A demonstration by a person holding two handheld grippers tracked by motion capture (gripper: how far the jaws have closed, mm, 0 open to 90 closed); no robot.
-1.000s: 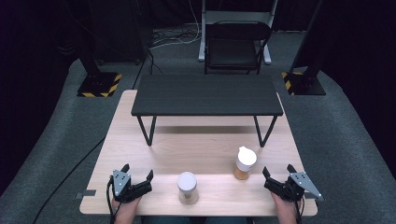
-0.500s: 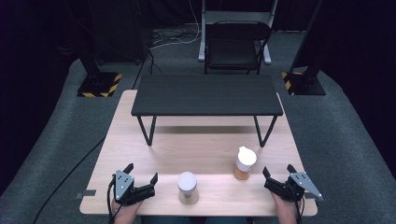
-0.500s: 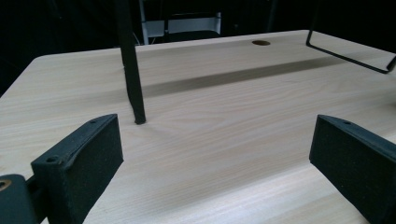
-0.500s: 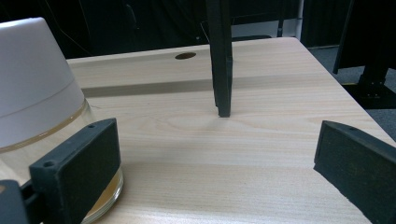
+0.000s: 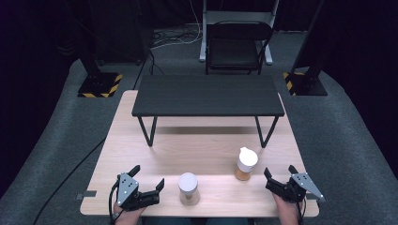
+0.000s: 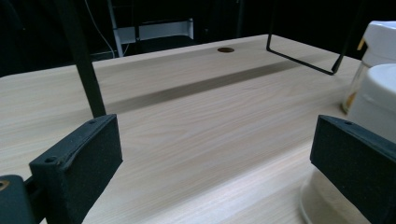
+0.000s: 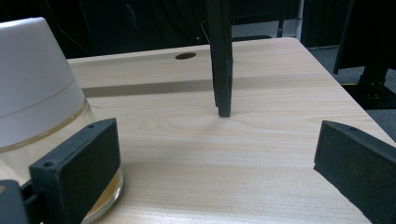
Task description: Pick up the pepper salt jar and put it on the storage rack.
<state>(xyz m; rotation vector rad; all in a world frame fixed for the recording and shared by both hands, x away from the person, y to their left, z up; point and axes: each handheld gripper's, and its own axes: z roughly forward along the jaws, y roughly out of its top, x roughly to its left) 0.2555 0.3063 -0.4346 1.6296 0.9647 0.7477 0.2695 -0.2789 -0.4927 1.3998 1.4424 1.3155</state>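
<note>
Two white-lidded jars stand near the front of the wooden table (image 5: 141, 140). The nearer jar (image 5: 188, 188) (image 6: 377, 99) is just right of my left gripper (image 5: 148, 177) (image 6: 217, 156), which is open, its right jaw close beside the jar's base. The other jar (image 5: 246, 163) (image 6: 384, 39) (image 7: 39, 93) holds something amber and stands left of and ahead of my right gripper (image 5: 279, 171) (image 7: 217, 161). That gripper is open too, and its left jaw overlaps the jar's glass in its own view.
A low black shelf (image 5: 208, 95) on thin metal legs (image 7: 220, 60) spans the table's far half. Behind the table are a black chair (image 5: 237, 47) and stand bases with yellow-black stripes (image 5: 99, 85). A cable hole (image 6: 225, 49) sits in the tabletop.
My left gripper has slid right and turned toward the nearer jar. The right gripper and both jars have stayed put.
</note>
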